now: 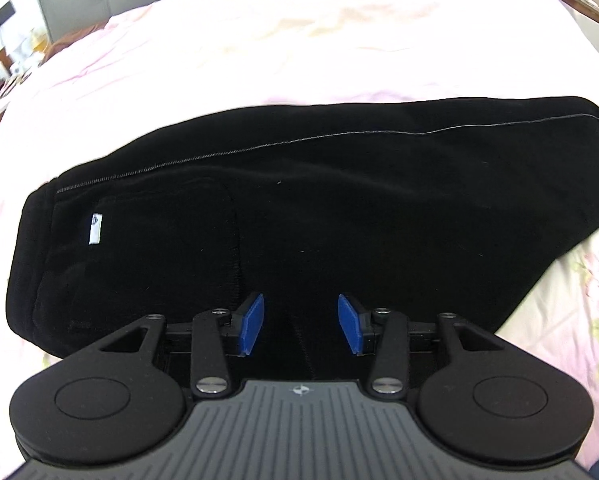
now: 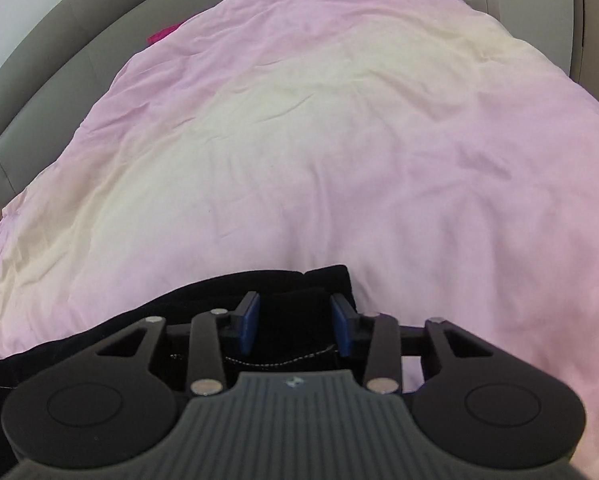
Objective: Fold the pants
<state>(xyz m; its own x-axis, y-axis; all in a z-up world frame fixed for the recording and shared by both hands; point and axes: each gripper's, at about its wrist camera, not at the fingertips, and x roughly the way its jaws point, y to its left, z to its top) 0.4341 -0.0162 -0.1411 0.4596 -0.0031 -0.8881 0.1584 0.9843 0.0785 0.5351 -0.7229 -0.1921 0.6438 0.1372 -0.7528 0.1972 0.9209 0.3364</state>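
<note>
Here the black, soft fleece pants (image 1: 299,208) lie flat on the bed, already folded leg upon leg, with the long axis going across the left wrist view: the waistband with a small white label (image 1: 95,229) is at the left, the leg ends at the far right. A thin grey seam (image 1: 339,134) runs along the far edge. The left claw (image 1: 301,325) hovers above the near edge around the middle, its blue pads half open and holding nothing. The right claw (image 2: 295,322) stands at the leg end, and cloth sits between its rather narrow pads; whether they pinch it, I cannot tell. Around lies a wrinkled pink and cream bed cover (image 2: 339,140).
</note>
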